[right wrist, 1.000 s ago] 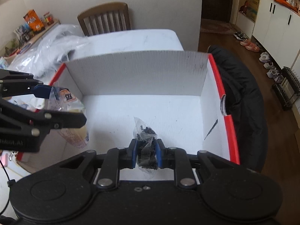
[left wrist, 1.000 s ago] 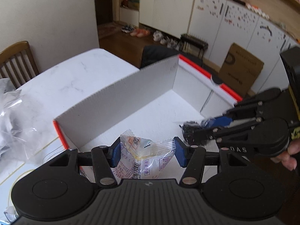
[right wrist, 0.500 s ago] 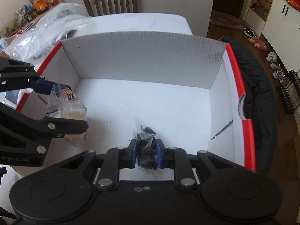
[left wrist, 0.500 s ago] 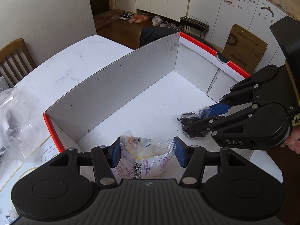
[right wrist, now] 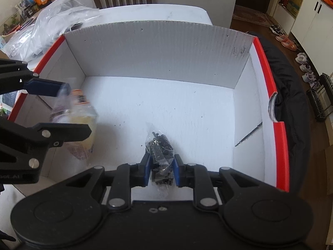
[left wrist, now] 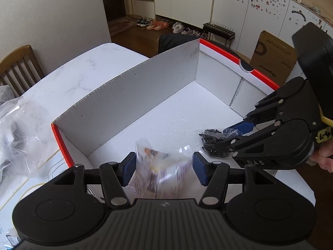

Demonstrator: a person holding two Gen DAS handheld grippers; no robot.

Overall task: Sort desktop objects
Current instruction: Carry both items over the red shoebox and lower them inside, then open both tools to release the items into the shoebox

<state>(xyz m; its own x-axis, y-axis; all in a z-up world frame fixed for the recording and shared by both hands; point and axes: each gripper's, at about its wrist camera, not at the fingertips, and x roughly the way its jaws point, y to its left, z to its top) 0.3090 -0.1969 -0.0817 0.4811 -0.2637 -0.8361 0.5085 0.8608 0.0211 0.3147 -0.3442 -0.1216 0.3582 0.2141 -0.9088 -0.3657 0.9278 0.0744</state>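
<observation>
Your left gripper (left wrist: 163,167) points down into the white box (left wrist: 145,95), near its left corner beside the red-edged side wall. Its jaws are opening: the 2 blue fingers (left wrist: 128,169) stand apart from the snack packet (left wrist: 160,170), a clear wrapper with an orange label and printed text, which is smeared by motion blur between them. In the right wrist view the same packet (right wrist: 80,123) hangs blurred between the blue finger above it and the black finger below it, over the left part of the box floor. You cannot tell from either view whether a pad still touches it.

Your right gripper (right wrist: 161,171) also points down into the box, over the middle of the near edge of the floor. Its 2 blue fingers (right wrist: 146,170) pinch a small clear bag of black parts (right wrist: 160,152); the bag's top sticks up past the fingertips and its lower end hangs below them. In the left wrist view that bag (left wrist: 214,143) shows at the tips of the right gripper (left wrist: 223,139), above the white floor, with your hand (left wrist: 325,155) on the handle at the right edge.

The box sits on a white marbled table (left wrist: 68,83), its tall corrugated back wall upright. A heap of crumpled clear plastic (left wrist: 18,133) lies on the table left of the box.
</observation>
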